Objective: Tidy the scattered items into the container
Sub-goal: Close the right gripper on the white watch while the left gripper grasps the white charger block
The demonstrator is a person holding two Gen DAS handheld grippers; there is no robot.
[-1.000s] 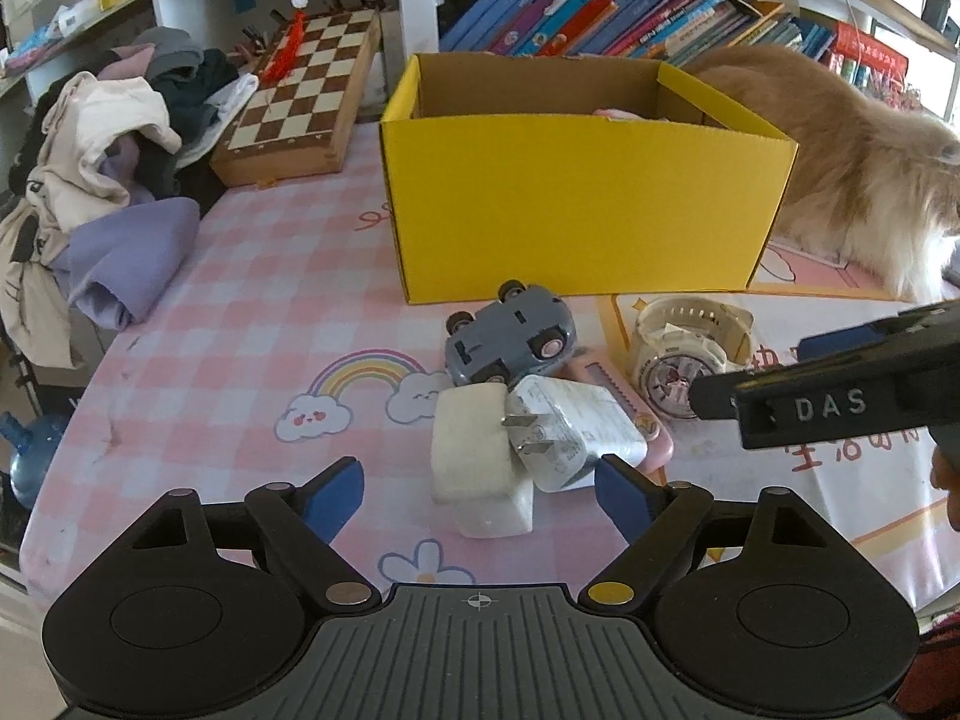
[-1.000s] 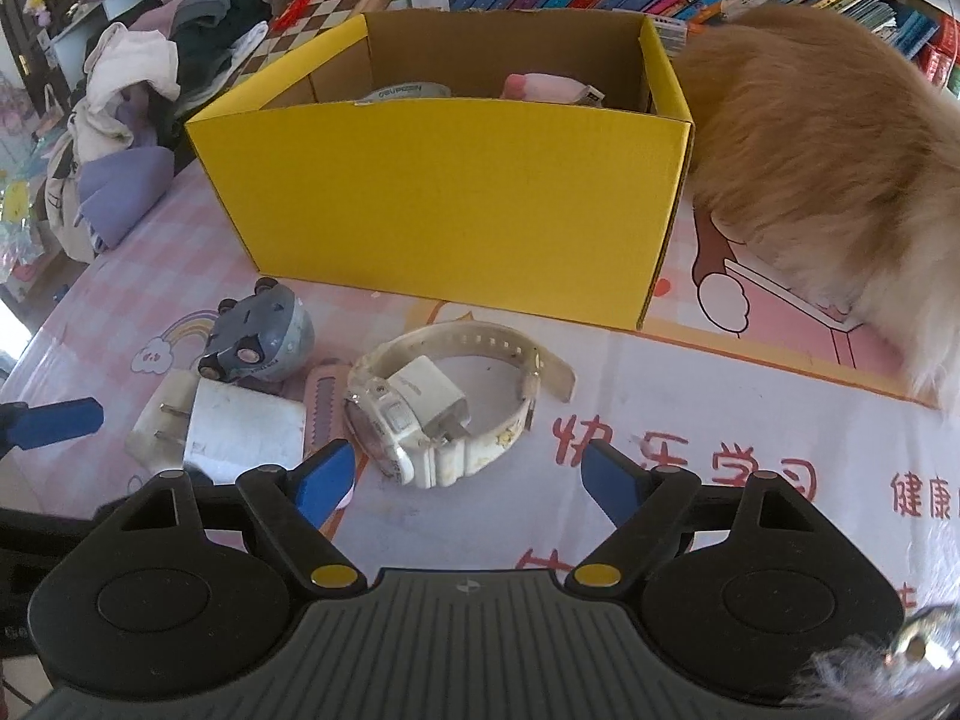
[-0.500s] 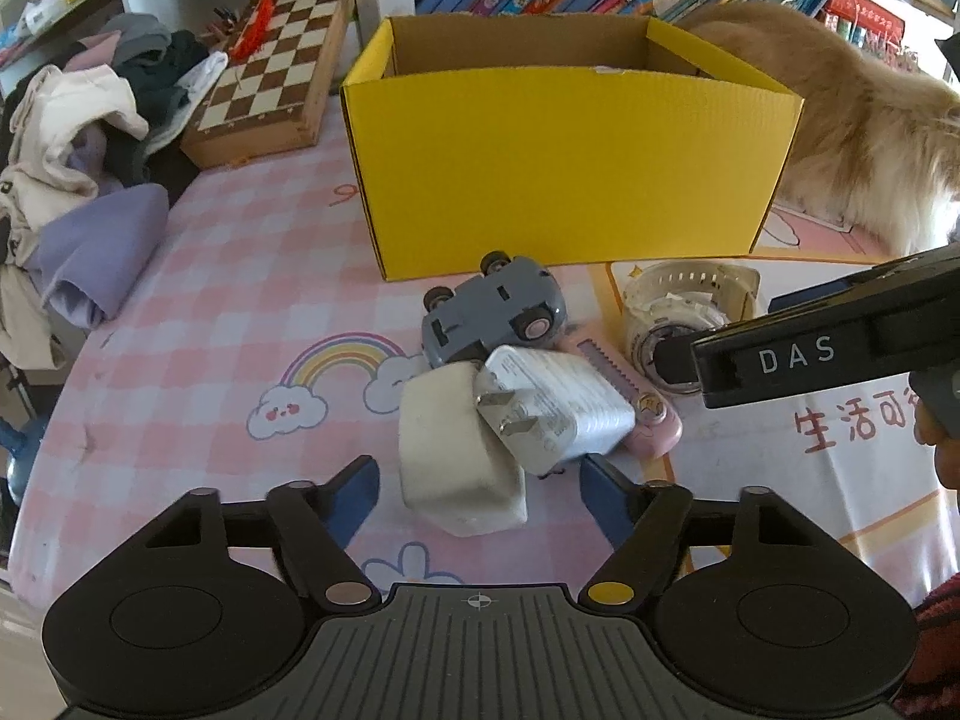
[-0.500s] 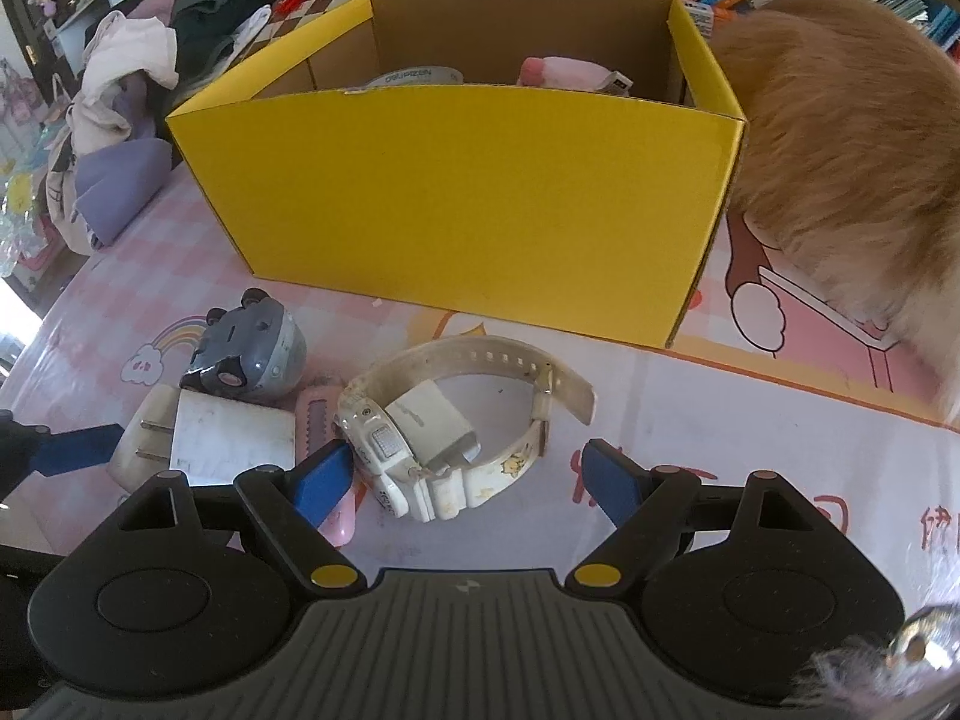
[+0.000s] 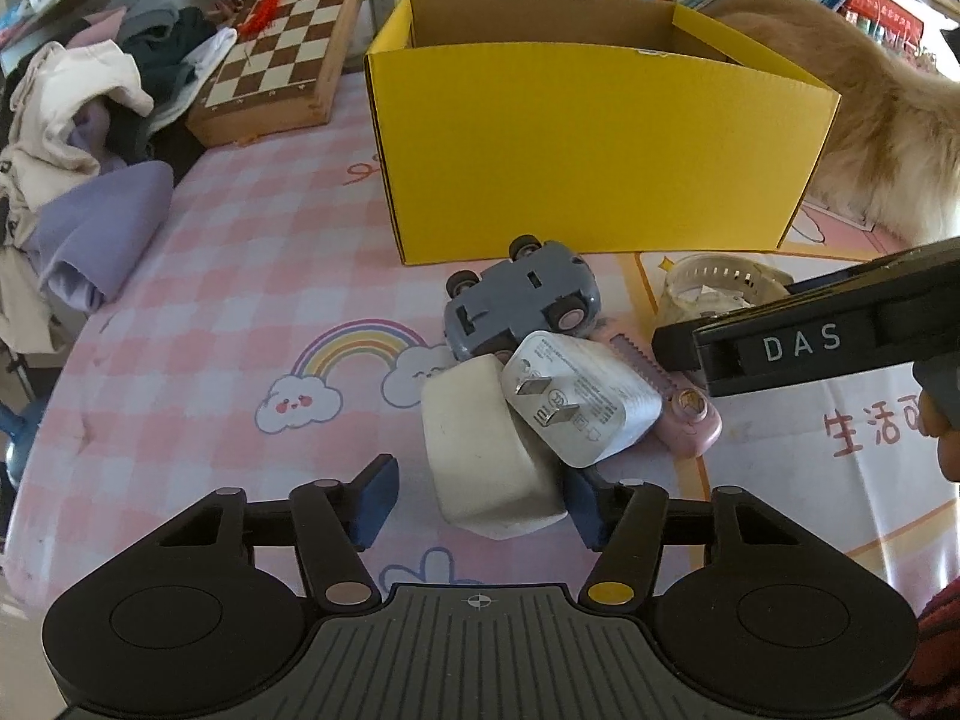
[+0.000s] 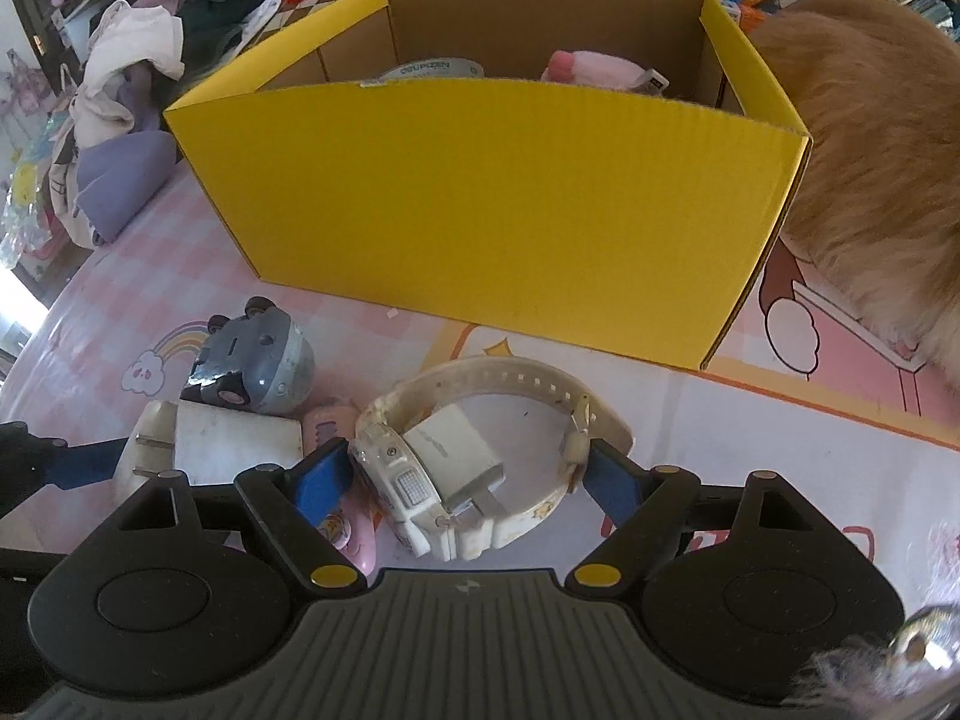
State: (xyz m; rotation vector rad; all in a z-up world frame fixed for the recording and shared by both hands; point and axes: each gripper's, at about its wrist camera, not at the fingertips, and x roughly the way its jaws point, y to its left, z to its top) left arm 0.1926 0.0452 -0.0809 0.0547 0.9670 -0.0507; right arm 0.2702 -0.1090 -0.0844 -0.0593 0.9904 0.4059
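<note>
Two white plastic chargers lie stacked: a blocky charger underneath and a pronged charger tilted on top, its two metal pins facing up. Beside them sit one gray toy car on its side, one pink comb with fine teeth, and one cream rubber-strapped watch. One yellow corrugated cardboard box stands just behind them on the pink checked tablecloth.

The left gripper is spread wide around the blocky charger. The right gripper is also spread, its blue pads flanking the watch.

Only the right wrist view looks into the box, showing a tape roll and a pink plush. Only the left shows the wooden chessboard whole.
</note>
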